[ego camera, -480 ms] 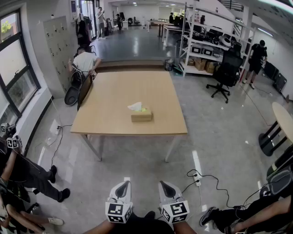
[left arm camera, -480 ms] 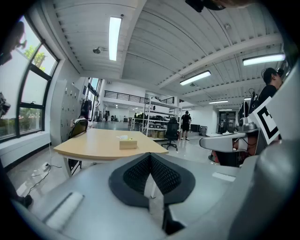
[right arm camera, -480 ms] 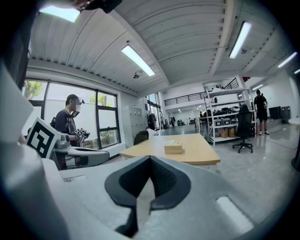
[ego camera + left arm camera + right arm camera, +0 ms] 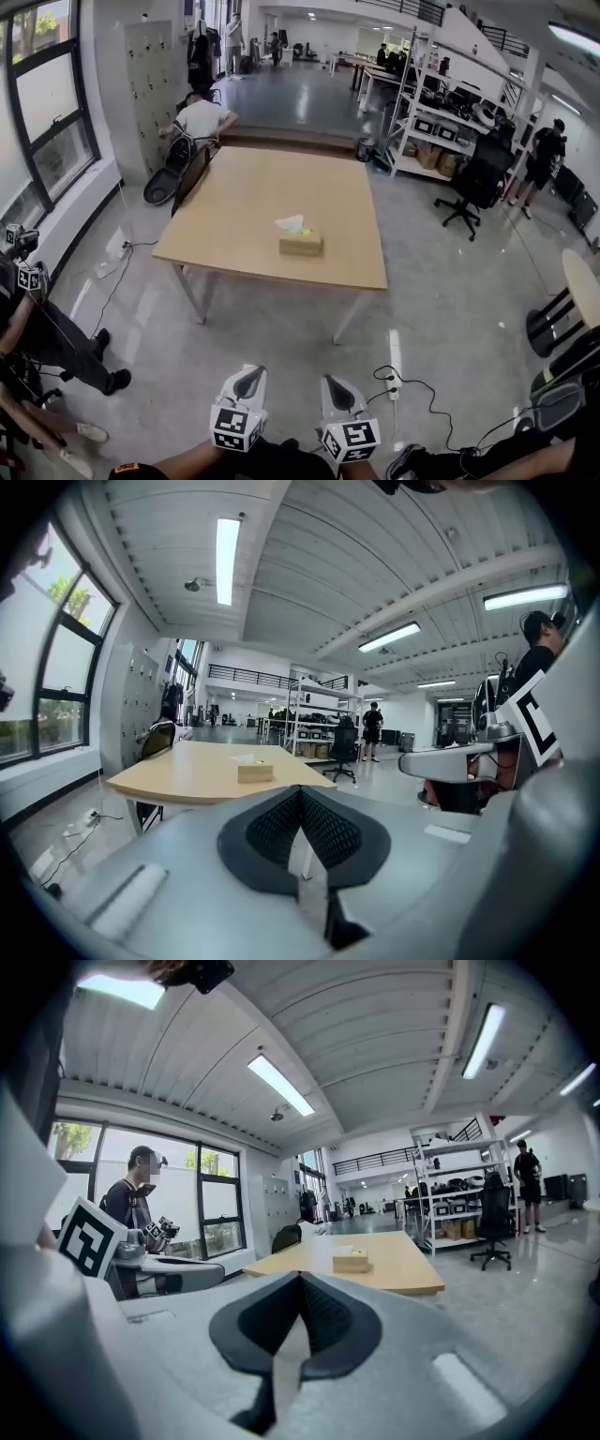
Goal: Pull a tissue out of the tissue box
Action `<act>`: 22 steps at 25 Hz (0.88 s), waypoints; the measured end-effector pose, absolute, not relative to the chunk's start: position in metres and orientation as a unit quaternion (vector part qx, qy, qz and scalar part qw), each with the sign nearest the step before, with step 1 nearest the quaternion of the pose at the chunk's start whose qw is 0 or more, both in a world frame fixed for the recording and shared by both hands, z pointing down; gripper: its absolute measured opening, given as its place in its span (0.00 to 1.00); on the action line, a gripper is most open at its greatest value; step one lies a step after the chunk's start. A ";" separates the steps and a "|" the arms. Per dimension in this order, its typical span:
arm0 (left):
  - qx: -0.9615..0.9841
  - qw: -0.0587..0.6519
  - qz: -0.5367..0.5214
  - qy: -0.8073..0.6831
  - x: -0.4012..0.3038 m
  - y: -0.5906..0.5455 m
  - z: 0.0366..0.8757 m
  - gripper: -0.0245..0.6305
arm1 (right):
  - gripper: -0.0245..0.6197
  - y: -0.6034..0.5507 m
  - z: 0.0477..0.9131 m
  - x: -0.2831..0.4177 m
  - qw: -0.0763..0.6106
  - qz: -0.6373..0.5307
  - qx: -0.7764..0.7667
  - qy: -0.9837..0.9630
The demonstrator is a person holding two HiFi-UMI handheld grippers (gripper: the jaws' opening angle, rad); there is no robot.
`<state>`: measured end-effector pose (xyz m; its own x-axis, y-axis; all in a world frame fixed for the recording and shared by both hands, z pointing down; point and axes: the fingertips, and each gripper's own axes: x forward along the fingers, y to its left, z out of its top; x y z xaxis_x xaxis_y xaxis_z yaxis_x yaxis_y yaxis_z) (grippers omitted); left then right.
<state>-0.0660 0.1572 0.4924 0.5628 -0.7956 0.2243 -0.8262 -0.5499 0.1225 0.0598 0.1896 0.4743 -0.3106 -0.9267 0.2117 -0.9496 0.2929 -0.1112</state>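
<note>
Hardly anything has moved: left gripper [image 4: 247, 375] and right gripper [image 4: 334, 382] stay closed, empty, far from the tissue box [image 4: 301, 245] near the front edge of the table [image 4: 234, 234].

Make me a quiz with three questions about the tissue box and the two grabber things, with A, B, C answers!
1. Where is the tissue box?
A: under the table
B: on top of the table
C: held in a gripper

2. What colour is the tissue sticking out of the box?
A: white
B: red
C: black

3. How are the left gripper and the right gripper?
A: both wide open
B: both shut and empty
C: one shut on the tissue

Answers:
1 B: the box sits on the tabletop, far from both grippers.
2 A: a white sheet pokes up from its top.
3 B: each gripper view shows its jaws together with nothing between them.
</note>
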 end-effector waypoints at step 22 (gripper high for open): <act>0.884 0.125 0.070 -0.445 -0.053 0.079 0.502 0.07 | 0.02 0.130 0.487 0.078 0.061 0.143 0.610 -0.777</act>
